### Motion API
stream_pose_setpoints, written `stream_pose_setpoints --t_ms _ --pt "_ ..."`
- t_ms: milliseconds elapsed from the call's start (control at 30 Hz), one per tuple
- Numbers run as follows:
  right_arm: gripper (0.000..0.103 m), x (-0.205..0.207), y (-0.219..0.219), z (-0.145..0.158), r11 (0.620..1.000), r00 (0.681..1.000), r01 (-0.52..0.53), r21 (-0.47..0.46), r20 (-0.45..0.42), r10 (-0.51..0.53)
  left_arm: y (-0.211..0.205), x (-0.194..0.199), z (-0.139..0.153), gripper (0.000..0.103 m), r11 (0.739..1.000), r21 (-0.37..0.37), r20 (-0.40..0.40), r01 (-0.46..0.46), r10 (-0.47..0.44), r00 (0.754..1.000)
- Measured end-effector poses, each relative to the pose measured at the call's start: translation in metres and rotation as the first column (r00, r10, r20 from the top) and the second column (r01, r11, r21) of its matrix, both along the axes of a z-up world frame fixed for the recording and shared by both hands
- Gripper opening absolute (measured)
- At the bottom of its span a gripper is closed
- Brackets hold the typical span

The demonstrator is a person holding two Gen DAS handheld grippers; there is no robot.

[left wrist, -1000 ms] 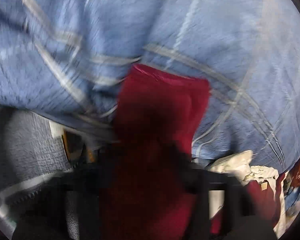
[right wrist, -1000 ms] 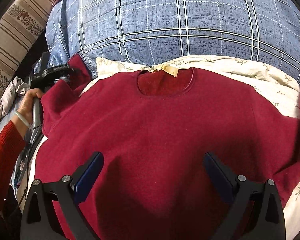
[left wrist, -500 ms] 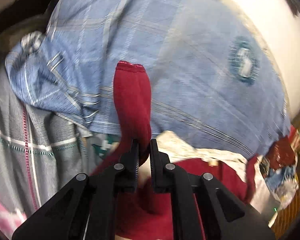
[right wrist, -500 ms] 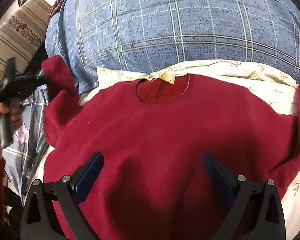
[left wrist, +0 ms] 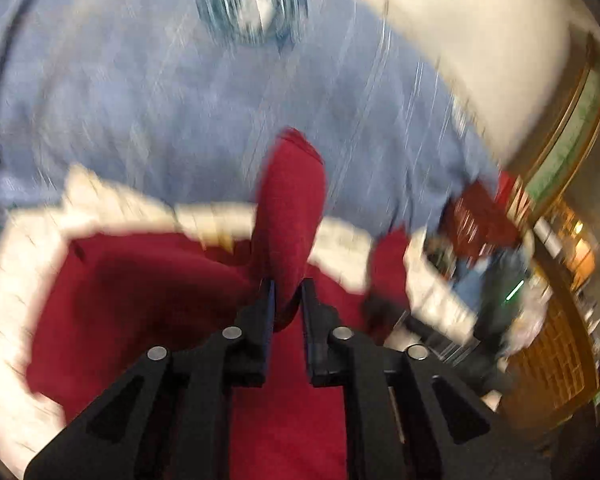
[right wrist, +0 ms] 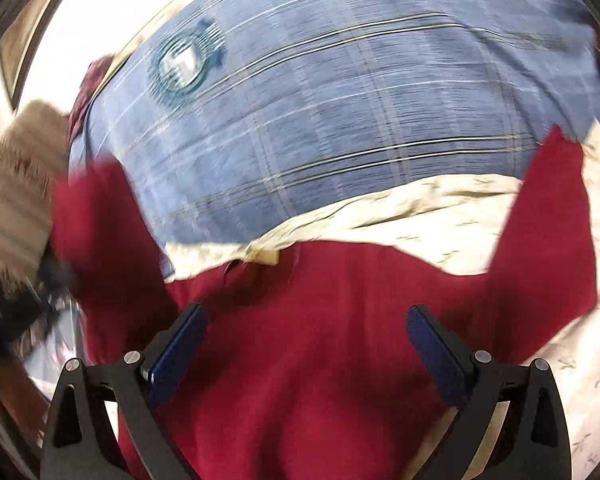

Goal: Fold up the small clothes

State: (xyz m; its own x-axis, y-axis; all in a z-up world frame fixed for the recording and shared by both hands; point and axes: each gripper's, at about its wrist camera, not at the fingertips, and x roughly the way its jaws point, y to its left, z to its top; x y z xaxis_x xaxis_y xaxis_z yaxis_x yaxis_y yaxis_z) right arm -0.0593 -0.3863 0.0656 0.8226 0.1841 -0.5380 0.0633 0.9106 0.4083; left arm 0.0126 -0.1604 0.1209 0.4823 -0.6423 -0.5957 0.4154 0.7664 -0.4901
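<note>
A dark red sweater lies spread on a cream floral sheet, its neck toward a blue plaid pillow. My left gripper is shut on the sweater's left sleeve, holding it lifted over the sweater body. In the right wrist view that raised sleeve shows at the left. My right gripper is open and empty, low over the sweater's chest. The other sleeve lies out to the right.
A large blue plaid pillow fills the space behind the sweater. A striped beige cushion sits at the far left. Clutter and a wooden cabinet stand to the right in the left wrist view.
My left gripper has swung the held sleeve inward over the sweater body. The right gripper has moved a little toward the neck and stays open.
</note>
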Motion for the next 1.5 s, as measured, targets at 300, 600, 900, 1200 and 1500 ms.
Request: stream_pose_setpoints --t_ms 300,600,900,1200,1500 --pt "0.100 -0.003 -0.028 0.000 0.998 0.999 0.040 0.047 -0.018 -0.039 0.038 -0.047 0.019 0.083 0.986 0.121 0.151 -0.114 0.095 0.984" --pt "0.100 0.015 0.000 -0.019 0.989 0.993 -0.049 -0.143 -0.114 0.033 0.102 -0.007 -0.068 0.083 0.868 0.367 0.001 -0.335 0.359 0.933" --pt "0.015 0.037 0.032 -0.050 0.922 0.982 -0.090 -0.376 -0.190 0.018 0.144 -0.008 -0.072 0.083 0.859 0.272 -0.035 -0.433 0.458 0.888" --pt "0.006 0.013 0.003 0.026 0.876 0.994 0.106 -0.470 0.033 -0.102 0.147 -0.007 -0.068 0.083 0.830 0.297 0.005 -0.472 0.493 0.870" --pt "0.062 0.037 0.008 0.012 0.961 0.997 -0.030 -0.274 -0.078 0.009 0.151 -0.005 -0.072 0.083 0.808 0.362 -0.004 -0.465 0.501 0.866"
